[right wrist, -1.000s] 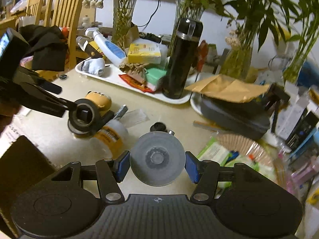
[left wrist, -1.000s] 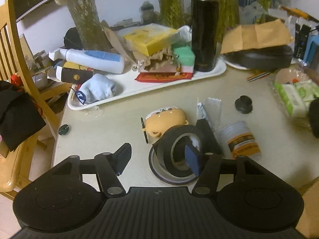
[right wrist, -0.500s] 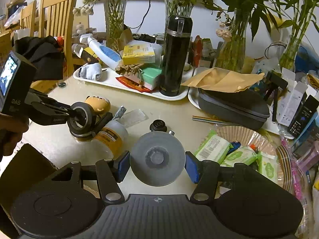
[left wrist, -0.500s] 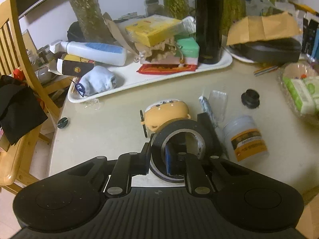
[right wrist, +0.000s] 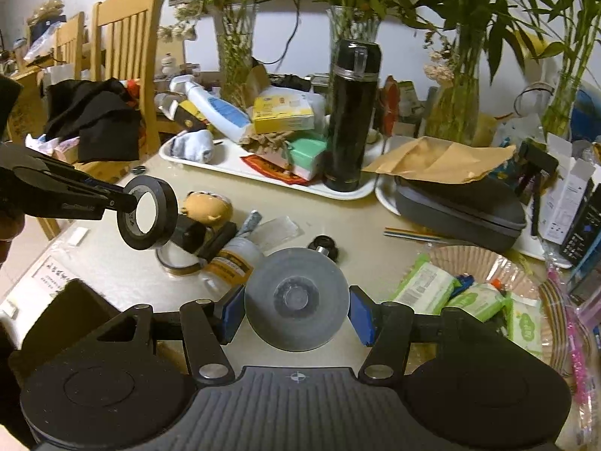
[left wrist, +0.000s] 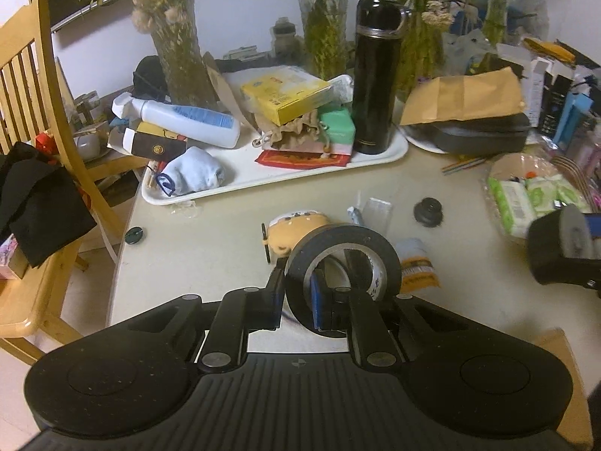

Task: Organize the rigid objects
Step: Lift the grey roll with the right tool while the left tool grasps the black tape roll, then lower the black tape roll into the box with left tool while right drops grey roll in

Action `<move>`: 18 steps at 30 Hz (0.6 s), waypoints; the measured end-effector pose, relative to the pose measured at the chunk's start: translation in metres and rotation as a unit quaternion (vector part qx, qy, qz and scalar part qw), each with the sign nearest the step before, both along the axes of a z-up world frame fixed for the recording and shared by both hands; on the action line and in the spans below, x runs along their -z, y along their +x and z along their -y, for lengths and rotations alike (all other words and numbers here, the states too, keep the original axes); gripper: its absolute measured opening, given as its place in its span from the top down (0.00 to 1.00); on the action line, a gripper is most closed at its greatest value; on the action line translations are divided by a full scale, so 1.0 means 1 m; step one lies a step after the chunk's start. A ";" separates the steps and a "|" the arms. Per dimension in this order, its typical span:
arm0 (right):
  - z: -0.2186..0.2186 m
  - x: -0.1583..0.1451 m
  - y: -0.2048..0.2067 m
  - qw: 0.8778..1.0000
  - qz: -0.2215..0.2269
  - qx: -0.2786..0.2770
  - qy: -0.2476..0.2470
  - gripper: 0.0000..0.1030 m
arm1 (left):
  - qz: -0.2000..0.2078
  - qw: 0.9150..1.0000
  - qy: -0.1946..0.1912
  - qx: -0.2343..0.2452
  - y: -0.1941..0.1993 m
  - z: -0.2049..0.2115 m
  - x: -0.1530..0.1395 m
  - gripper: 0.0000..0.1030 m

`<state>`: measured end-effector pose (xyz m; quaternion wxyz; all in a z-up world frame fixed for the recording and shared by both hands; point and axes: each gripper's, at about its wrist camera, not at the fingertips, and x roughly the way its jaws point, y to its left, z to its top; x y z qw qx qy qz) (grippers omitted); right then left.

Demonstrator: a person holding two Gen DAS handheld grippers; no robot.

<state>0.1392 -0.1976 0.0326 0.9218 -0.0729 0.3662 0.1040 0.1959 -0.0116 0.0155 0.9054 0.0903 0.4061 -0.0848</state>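
Note:
My left gripper [left wrist: 298, 293] is shut on the wall of a black tape roll [left wrist: 379, 248] and holds it upright above the table; it also shows in the right wrist view [right wrist: 148, 216]. My right gripper [right wrist: 296, 310] is shut on a grey round disc [right wrist: 296, 298], held above the table; it also shows at the right edge of the left wrist view [left wrist: 571, 238]. A second tape ring [right wrist: 178, 263], a white jar lying on its side [right wrist: 234, 259] and a yellow plush toy [right wrist: 208, 205] lie on the table below.
A white tray [left wrist: 379, 161] at the back holds a black flask [left wrist: 375, 75], a white bottle [left wrist: 188, 122], boxes and a sock. A black knob [left wrist: 428, 208] lies on the table. A dark case [right wrist: 458, 203], a basket of wipes [right wrist: 469, 297], vases and a wooden chair [left wrist: 33, 120] surround it.
My left gripper closed on the black tape roll and lifted it off the ring beneath. My right gripper kept its hold on the grey disc and drew back slightly.

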 end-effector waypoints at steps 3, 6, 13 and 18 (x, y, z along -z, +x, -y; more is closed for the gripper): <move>-0.002 -0.001 -0.003 1.000 -0.003 -0.009 0.008 0.41 | -0.005 1.000 -0.006 0.008 -0.012 -0.001 -0.008 0.85; -0.005 -0.002 -0.009 0.999 -0.008 -0.020 0.025 0.41 | -0.010 1.000 -0.012 0.018 -0.026 -0.001 -0.014 0.85; -0.021 0.000 -0.034 0.998 -0.018 -0.055 0.035 0.41 | -0.041 0.998 -0.025 0.037 -0.053 -0.001 -0.017 0.85; -0.027 0.004 -0.049 0.996 -0.037 -0.072 0.043 0.41 | -0.065 0.997 -0.026 0.044 -0.069 -0.002 -0.012 0.85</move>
